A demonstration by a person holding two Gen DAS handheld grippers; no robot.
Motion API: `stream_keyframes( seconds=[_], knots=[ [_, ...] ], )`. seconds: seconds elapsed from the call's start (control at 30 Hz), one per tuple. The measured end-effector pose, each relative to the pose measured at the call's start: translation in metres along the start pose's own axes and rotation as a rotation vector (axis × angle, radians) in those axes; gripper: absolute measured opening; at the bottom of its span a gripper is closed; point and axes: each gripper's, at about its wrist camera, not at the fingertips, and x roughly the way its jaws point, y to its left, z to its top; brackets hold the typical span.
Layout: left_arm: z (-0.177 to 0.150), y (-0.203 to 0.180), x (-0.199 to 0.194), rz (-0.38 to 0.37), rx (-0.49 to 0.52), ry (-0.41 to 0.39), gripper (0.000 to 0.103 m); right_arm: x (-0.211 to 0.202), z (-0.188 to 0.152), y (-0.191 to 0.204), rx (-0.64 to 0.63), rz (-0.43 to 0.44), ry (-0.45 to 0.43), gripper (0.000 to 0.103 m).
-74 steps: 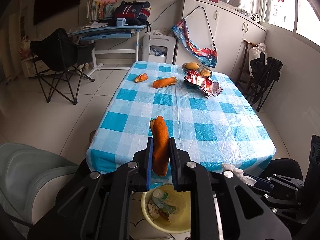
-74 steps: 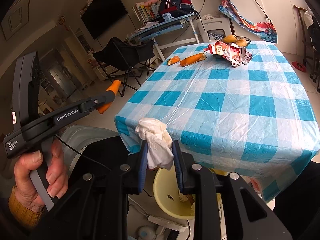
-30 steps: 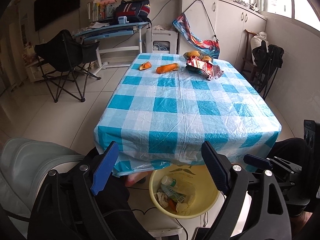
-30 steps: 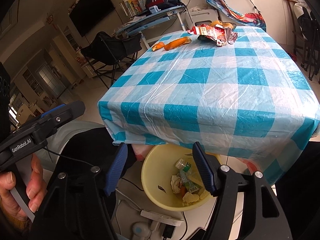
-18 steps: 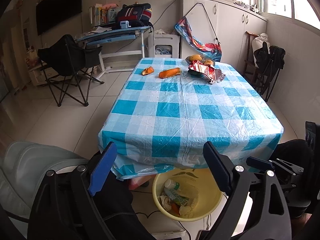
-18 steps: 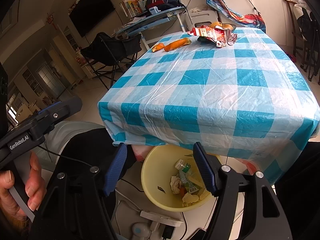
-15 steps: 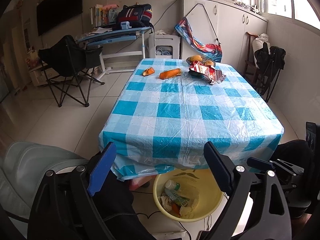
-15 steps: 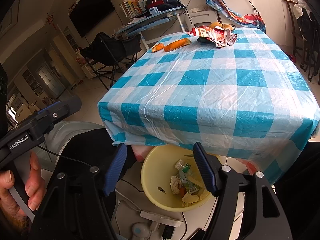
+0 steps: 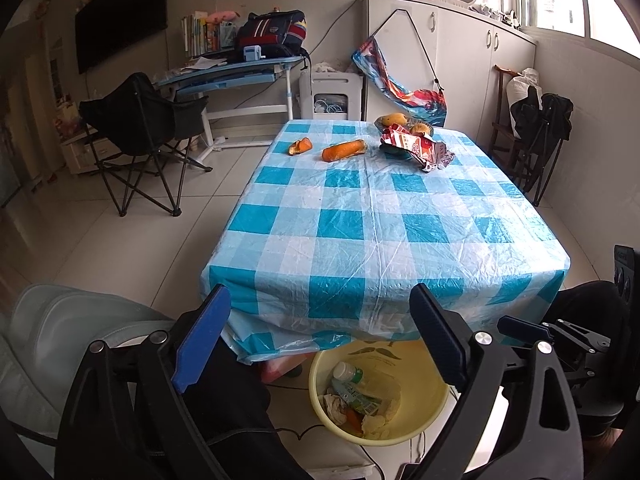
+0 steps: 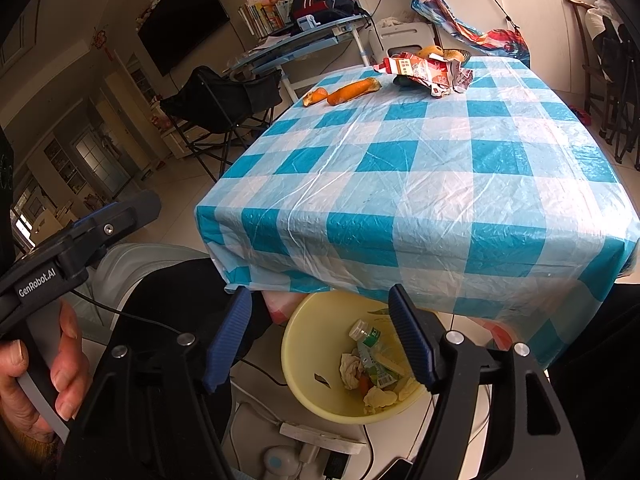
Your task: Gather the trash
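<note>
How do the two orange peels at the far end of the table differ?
The long peel is stretched out like a tube, while the small peel is short and curled. The long peel lies nearer the snack wrapper; the small peel sits closer to the table's left edge. They lie apart, not touching. Both are orange, lie flat on the checked cloth, and are not yet in the bin.

Basin [image 9: 432, 420] w/ trash under table [image 9: 384, 240] edge – peels [image 9: 343, 150], wrapper [image 9: 416, 148] at far end
</note>
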Motion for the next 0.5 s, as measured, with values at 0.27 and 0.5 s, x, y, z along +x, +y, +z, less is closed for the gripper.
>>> stream_keyframes(
  seconds=[0.27,0.5],
  knots=[
    [0.0002,0.0002,0.0004,0.000,0.000,0.000,0.088,0.0000,-0.0002,-0.0001,0.000,0.000,0.000,0.069],
    [0.0010,0.0009,0.0010,0.001,0.000,0.000,0.088,0.0002,0.0003,-0.0006,0.001,0.000,0.001,0.069]
  ],
)
